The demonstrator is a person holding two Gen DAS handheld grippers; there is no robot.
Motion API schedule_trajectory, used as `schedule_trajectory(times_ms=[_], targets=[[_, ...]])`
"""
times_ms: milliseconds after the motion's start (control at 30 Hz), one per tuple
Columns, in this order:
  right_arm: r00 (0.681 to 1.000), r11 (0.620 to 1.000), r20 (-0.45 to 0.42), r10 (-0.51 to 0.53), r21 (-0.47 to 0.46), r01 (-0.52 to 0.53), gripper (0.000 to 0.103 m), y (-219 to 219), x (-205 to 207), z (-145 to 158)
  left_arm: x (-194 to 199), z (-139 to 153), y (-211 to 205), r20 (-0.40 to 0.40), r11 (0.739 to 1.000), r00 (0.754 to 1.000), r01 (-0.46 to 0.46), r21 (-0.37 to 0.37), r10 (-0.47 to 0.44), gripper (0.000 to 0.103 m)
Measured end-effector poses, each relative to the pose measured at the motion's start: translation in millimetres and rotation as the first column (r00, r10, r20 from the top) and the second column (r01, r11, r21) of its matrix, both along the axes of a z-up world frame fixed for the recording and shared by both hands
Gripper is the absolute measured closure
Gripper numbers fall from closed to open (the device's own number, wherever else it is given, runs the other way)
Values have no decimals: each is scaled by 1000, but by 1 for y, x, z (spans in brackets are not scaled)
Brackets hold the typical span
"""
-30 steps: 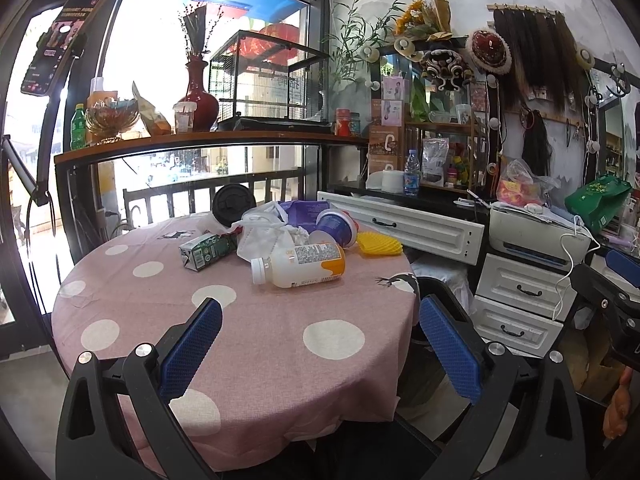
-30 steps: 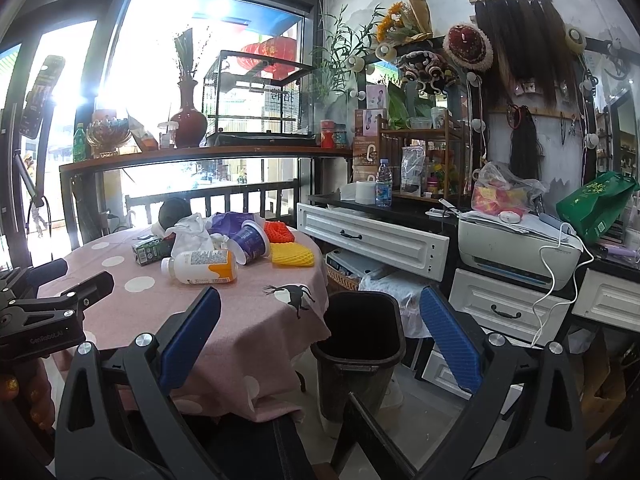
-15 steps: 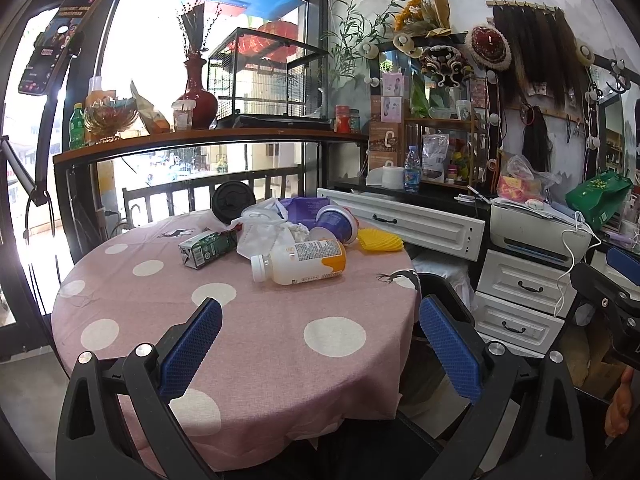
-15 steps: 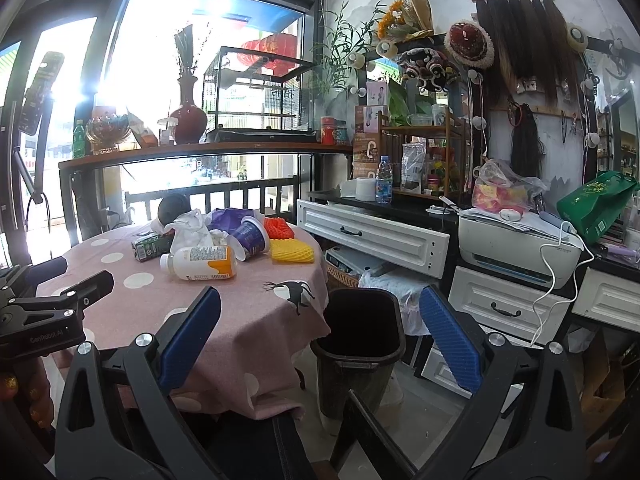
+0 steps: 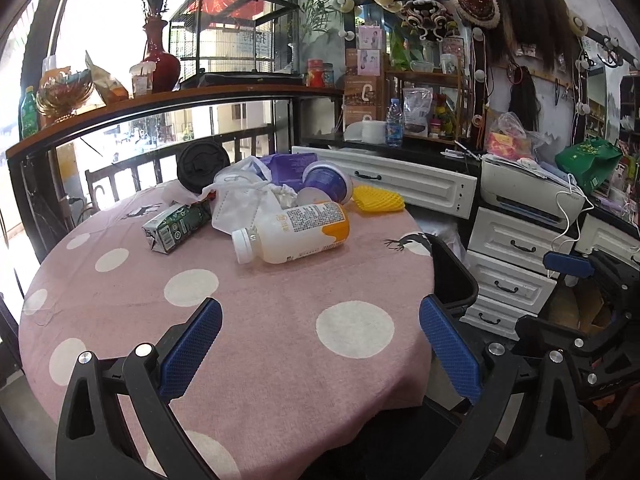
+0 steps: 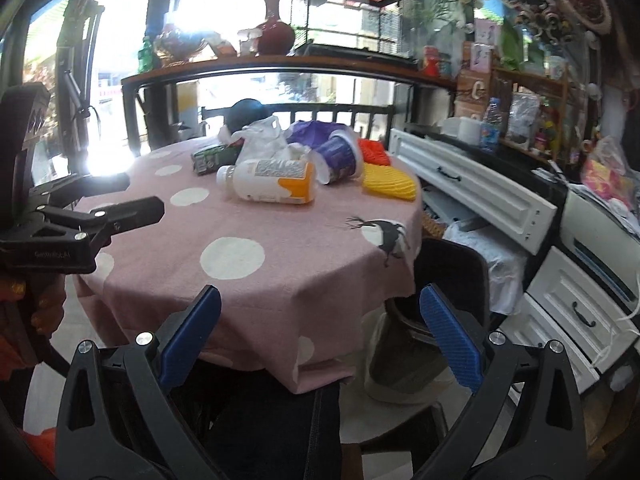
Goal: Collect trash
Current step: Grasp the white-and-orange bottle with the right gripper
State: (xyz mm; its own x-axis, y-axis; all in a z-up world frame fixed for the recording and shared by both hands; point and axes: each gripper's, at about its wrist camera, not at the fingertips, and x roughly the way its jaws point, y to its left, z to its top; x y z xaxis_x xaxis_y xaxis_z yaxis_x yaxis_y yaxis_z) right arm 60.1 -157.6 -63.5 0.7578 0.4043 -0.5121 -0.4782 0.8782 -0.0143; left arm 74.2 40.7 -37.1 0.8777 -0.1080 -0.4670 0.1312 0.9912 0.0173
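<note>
A heap of trash lies on the far side of the round pink polka-dot table (image 5: 248, 320): a white bottle on its side (image 5: 292, 233) (image 6: 268, 181), a green carton (image 5: 176, 226), a white plastic bag (image 5: 240, 204), a purple cup (image 5: 326, 182) (image 6: 340, 156), a black lid (image 5: 200, 164) and yellow foam netting (image 5: 378, 200) (image 6: 388, 186). A black bin (image 6: 448, 292) (image 5: 452, 276) stands on the floor by the table's right edge. My left gripper (image 5: 320, 344) is open and empty over the table's near side. My right gripper (image 6: 320, 332) is open and empty at the table's front edge.
White drawers (image 5: 516, 264) and a printer (image 5: 532, 192) stand to the right, beyond the bin. A loose white drawer front (image 6: 472, 188) leans behind the table. A shelf with a red vase (image 5: 160, 60) runs along the window railing.
Both grippers have moved forward toward the table. The right view has swung left so the table now fills it. Nothing on the table has moved.
</note>
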Motion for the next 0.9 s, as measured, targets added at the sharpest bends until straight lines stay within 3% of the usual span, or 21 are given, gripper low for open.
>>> schedule_trajectory(times_ms=[100, 233, 400, 533, 633, 900], targets=[[989, 990, -74, 132, -41, -135, 5, 24, 34, -6, 16, -1, 16, -42, 1000, 999, -11, -6, 10, 5], [956, 955, -130, 265, -101, -278, 5, 54, 73, -8, 40, -1, 35, -103, 998, 993, -45, 43, 49, 5], [901, 867, -134, 413, -244, -434, 5, 98, 115, 8, 55, 3, 65, -163, 998, 984, -68, 9, 69, 5], [853, 757, -117, 509, -411, -508, 5, 135, 141, 21, 60, 5, 83, -206, 995, 975, -92, -36, 83, 5], [809, 651, -142, 571, -522, -551, 5, 157, 158, 25, 58, 7, 94, -212, 993, 972, -110, -32, 101, 5], [686, 397, -345, 640, -616, -680, 8, 199, 192, 8, 59, 2, 123, -260, 987, 956, -153, -56, 133, 5]])
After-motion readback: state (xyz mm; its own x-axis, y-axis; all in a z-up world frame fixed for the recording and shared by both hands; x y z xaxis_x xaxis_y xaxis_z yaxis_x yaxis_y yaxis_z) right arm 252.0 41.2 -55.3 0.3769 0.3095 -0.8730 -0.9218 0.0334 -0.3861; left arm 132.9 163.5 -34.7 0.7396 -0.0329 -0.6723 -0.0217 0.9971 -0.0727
